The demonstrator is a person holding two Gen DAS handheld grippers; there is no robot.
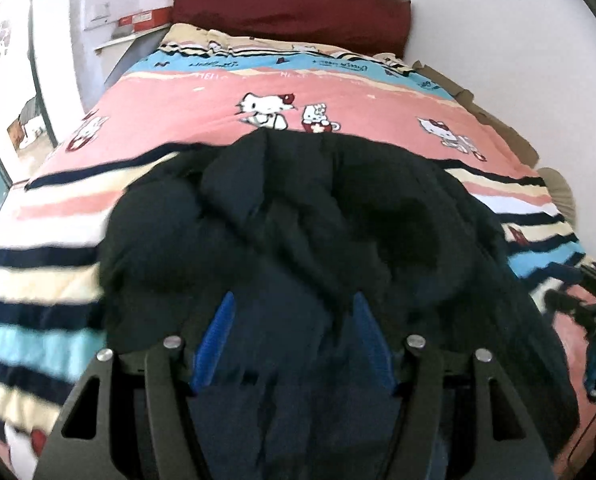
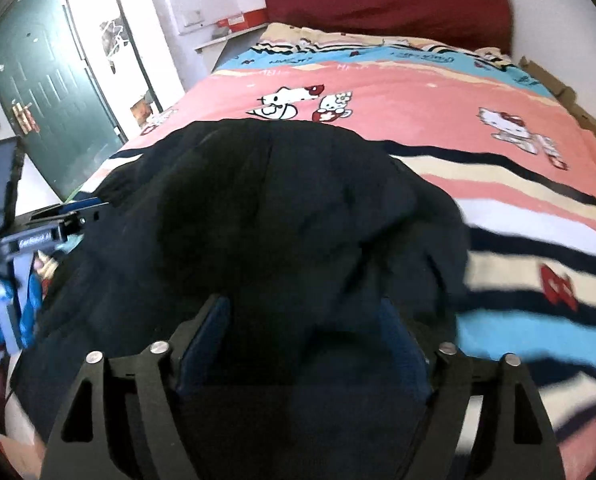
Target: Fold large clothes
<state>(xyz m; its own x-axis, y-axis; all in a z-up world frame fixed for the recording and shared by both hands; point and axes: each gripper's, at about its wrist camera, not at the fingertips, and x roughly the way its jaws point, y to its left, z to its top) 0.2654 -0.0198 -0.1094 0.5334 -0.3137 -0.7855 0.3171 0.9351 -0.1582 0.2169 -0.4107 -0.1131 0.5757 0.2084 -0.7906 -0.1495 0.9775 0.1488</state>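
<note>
A large black padded jacket (image 1: 298,216) lies bunched on the bed, also filling the middle of the right wrist view (image 2: 265,216). My left gripper (image 1: 293,304) has its blue fingers (image 1: 217,328) spread apart, with the jacket's near edge lying between them. My right gripper (image 2: 306,308) also has its fingers (image 2: 207,332) spread wide over the jacket's near edge. The left gripper shows from the side at the left of the right wrist view (image 2: 73,216). The right gripper shows at the right edge of the left wrist view (image 1: 590,300).
The bed has a pink, blue and striped cartoon-cat quilt (image 1: 338,96) and a dark red headboard (image 1: 289,8) against a white wall. A green door (image 2: 53,92) and doorway stand to the left. Cardboard pieces (image 1: 498,120) line the bed's right side.
</note>
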